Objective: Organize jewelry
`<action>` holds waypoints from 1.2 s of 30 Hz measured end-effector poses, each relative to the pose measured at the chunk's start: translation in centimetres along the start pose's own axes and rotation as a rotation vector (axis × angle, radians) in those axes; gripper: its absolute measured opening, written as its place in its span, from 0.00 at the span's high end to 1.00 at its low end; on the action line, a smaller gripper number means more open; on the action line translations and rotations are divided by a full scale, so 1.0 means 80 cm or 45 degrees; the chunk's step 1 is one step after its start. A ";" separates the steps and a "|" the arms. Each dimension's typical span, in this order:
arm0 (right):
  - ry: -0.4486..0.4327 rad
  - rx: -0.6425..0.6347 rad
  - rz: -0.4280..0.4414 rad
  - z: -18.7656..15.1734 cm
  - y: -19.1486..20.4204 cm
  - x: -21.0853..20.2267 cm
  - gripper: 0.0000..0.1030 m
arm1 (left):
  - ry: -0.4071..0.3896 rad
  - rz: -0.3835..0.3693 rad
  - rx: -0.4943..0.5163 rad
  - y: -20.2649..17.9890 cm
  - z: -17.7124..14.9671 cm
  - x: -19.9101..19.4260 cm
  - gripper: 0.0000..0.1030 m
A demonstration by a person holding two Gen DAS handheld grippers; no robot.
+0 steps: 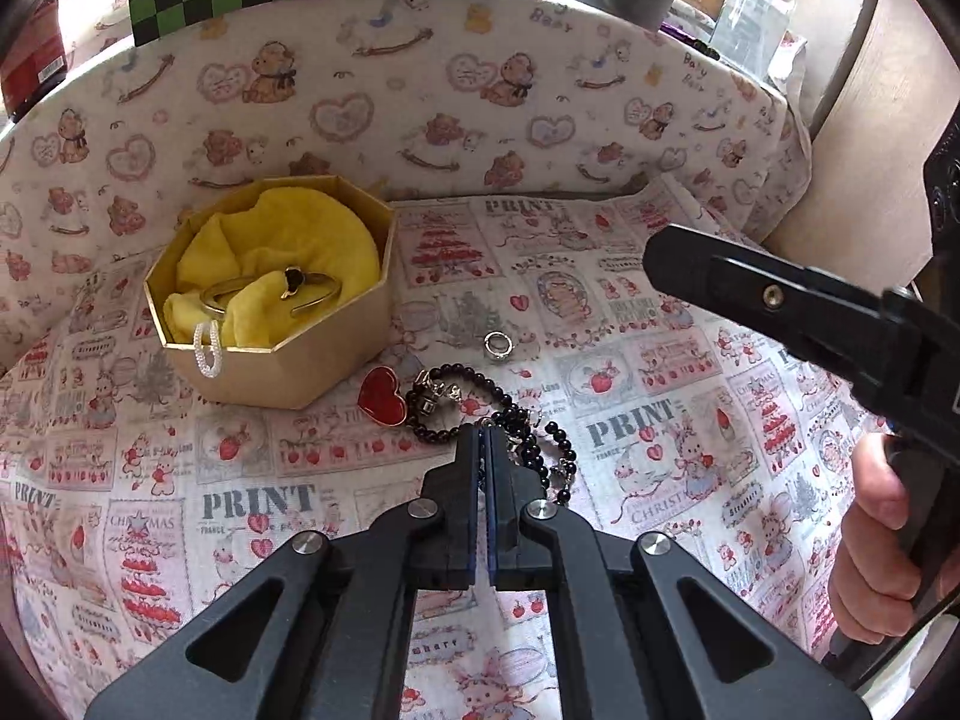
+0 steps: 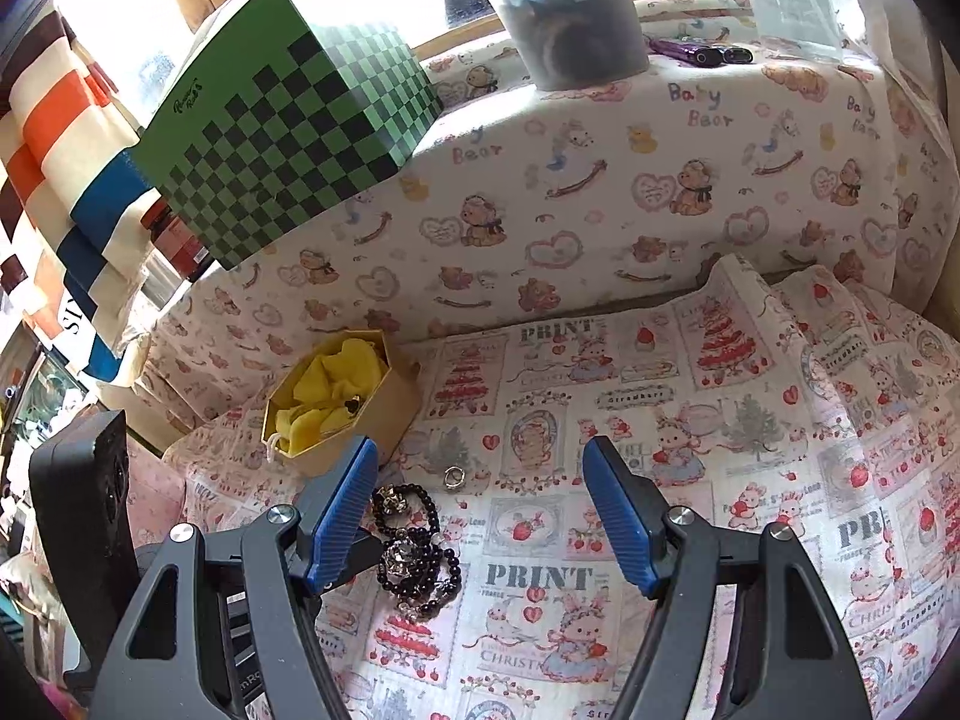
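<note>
Bare printed cloth (image 2: 750, 480) at frame right: open passage. Left side crowded: octagonal gold box (image 2: 360, 420), silver ring (image 2: 454, 477), black bead bracelets (image 2: 420, 552) close together. Checkered box (image 2: 288, 138) overhangs upper left.

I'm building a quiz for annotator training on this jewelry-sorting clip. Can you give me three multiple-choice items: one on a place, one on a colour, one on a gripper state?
1. Where is the gold bangle?
A. Inside the octagonal box, on the yellow cloth
B. On the printed tablecloth beside the ring
C. Held in the right gripper

2. What colour is the heart charm?
A. Green
B. Red
C. Silver

3. How do the right gripper's fingers stand?
A. Shut on the silver ring
B. Shut on nothing
C. Spread open

Answers:
1. A: the bangle lies on the yellow cloth within the gold octagonal box.
2. B: the heart is red with a gold rim, beside the black bead bracelet.
3. C: the right gripper shows a wide gap between its blue pads, while the silver ring lies free on the tablecloth.
</note>
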State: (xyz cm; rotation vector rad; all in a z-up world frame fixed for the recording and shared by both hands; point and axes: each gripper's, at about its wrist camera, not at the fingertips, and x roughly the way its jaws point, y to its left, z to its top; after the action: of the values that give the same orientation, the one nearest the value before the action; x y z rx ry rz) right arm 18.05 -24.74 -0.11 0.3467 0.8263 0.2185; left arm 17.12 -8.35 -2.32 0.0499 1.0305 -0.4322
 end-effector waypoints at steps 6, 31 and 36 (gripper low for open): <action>0.003 -0.007 -0.002 -0.001 0.002 0.000 0.28 | 0.015 -0.038 -0.019 0.004 0.002 0.007 0.99; 0.097 0.095 0.214 -0.001 -0.010 0.002 0.28 | -0.210 -0.196 -0.006 -0.002 0.006 -0.054 0.98; 0.017 0.073 0.050 0.001 -0.011 -0.004 0.28 | -0.173 -0.039 -0.076 0.029 0.009 -0.038 0.98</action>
State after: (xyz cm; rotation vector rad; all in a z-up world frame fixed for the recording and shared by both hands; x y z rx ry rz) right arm 17.93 -25.71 -0.17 0.4161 0.8409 0.2346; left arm 17.23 -5.41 0.26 -0.0481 0.9109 -0.4266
